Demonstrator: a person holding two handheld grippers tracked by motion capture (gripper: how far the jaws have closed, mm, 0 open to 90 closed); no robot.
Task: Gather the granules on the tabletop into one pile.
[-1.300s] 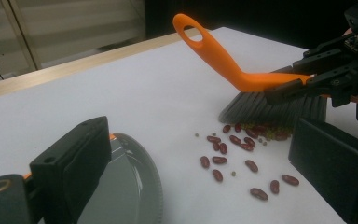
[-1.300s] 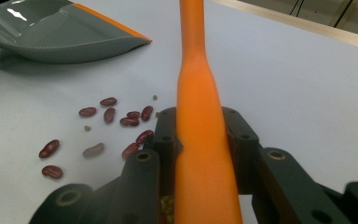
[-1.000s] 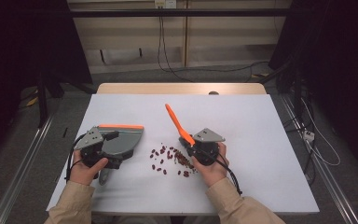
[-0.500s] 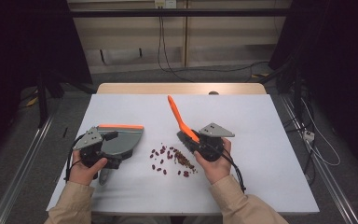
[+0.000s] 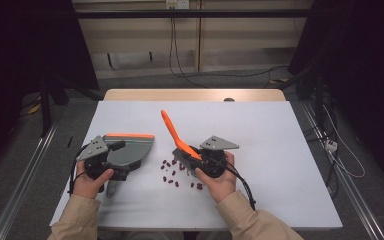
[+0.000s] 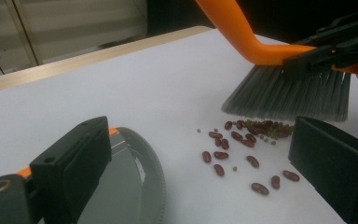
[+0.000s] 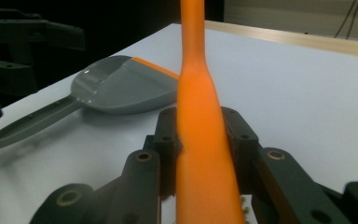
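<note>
A white table (image 5: 280,150) stands in a dim room with cables trailing along the far wall. Near the lower middle of the high view, the right gripper (image 5: 192,155) has its jaws clenched on the orange handle of a small brush (image 5: 172,132), whose grey bristles (image 6: 289,95) hang just above a scatter of red beans (image 5: 172,172). Lower left, the left gripper (image 5: 111,165) rests at the grey dustpan (image 5: 130,150); whether its jaws grasp the dustpan I cannot tell. The beans lie between brush and dustpan, apart from the pan's lip. A fast or steep stroke could flick beans past the pan or off the front edge. If the pan's lip lifts, beans could slide beneath it.
</note>
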